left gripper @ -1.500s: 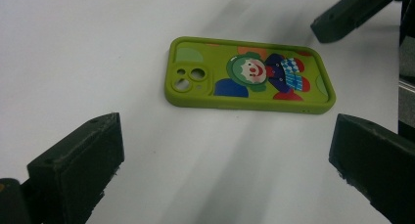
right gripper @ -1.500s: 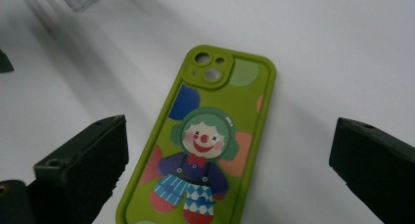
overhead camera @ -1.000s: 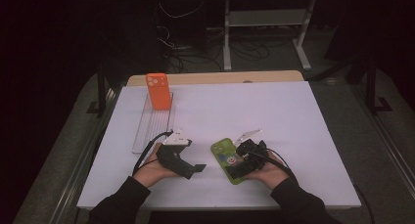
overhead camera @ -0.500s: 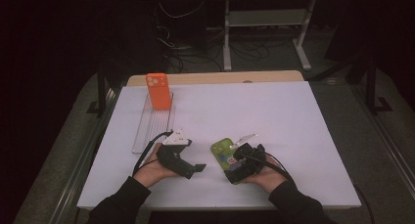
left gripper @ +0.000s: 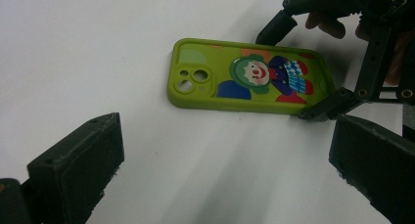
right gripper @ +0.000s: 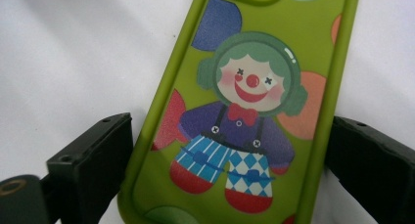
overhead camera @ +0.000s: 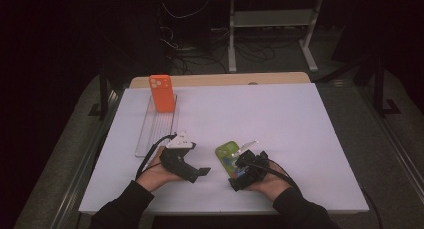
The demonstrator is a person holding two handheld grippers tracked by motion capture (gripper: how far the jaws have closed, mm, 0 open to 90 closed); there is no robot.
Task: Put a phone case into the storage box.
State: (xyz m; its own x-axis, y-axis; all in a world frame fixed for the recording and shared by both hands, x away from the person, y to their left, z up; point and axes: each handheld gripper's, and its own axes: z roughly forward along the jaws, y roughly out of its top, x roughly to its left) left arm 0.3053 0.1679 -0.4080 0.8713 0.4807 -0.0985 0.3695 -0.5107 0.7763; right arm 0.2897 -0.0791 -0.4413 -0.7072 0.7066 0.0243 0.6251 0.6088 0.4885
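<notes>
**Green clown case sits between the right gripper's jaws near the front edge**

The green phone case lies flat on the white worktop, close to its front edge and a little right of the middle, clown side up. The right gripper is at the case's near end with its jaws spread to either side of it; in the right gripper view the case lies between the two black jaws, the left one a sliver off the edge, the right one at or against it, so I cannot tell whether it grips yet. Compared with a second ago, the right hand has edged slightly inward and the case has hardly moved.

The left gripper rests just beside the case toward the front-left, jaws wide apart and holding nothing, unchanged from before. Far back near the left edge, an orange phone case stands upright on a clear rack.
</notes>
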